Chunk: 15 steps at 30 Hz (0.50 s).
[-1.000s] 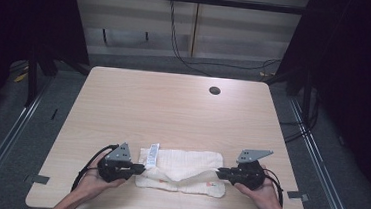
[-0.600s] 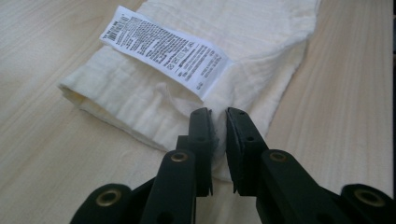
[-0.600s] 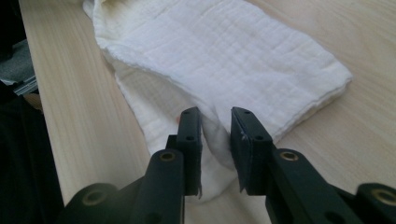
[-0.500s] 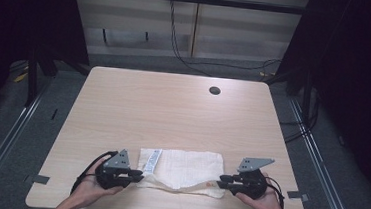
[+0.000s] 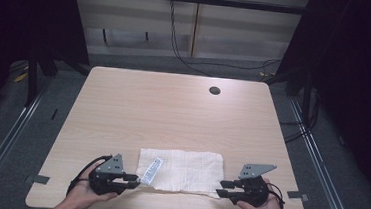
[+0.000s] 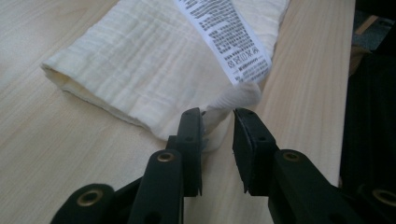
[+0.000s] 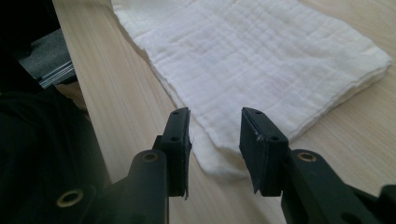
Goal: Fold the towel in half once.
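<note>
Cloth (image 5: 181, 170), a cream muslin folded into a flat rectangle, now lies along the near edge of the table (image 5: 172, 113) rather than bunched as it was a second ago. Left gripper (image 5: 133, 178) and right gripper (image 5: 223, 188) have just been opening, jaws narrowly parted around the near corners without pinching. Its care label (image 5: 151, 170) faces up. The fold looks finished; farther back the table stays bare except for a grommet hole (image 5: 214, 91).

Both forearms come in low over the near edge, hands wrapped round the tools. The left gripper (image 5: 136, 179) and the right gripper (image 5: 220, 188) lie level, pointing inward at each other, jaws parted and just been opening.
</note>
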Tool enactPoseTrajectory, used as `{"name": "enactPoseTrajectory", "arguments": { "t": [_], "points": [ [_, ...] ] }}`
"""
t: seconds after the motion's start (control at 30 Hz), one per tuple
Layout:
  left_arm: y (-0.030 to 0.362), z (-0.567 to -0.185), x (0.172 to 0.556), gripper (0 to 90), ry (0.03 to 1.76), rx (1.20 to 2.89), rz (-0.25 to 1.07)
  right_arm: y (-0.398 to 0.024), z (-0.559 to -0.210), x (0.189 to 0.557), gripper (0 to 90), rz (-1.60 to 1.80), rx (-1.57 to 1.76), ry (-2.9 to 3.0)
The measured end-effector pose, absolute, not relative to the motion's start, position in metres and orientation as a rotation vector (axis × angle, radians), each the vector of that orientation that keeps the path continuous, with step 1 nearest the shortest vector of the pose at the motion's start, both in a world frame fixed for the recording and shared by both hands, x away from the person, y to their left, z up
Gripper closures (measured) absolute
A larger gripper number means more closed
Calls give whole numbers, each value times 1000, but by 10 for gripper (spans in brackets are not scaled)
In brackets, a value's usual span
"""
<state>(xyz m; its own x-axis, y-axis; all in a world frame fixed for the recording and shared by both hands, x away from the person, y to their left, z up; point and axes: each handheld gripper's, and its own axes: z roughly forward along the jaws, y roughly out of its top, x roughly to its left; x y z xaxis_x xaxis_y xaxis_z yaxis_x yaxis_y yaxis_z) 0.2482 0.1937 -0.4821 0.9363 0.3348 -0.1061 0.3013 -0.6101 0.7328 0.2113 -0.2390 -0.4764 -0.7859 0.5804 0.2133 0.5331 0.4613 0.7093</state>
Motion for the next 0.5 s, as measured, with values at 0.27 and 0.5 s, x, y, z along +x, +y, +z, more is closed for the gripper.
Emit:
{"name": "enactPoseTrajectory", "arguments": {
  "t": [0.27, 0.5],
  "points": [
    [206, -473, 249, 708, 474, 2217, 86, -234, -469, 209, 626, 1275, 985, 2619],
    [208, -468, 262, 671, 526, 2178, 111, -216, -470, 222, 599, 1269, 987, 2627]
  ]
}}
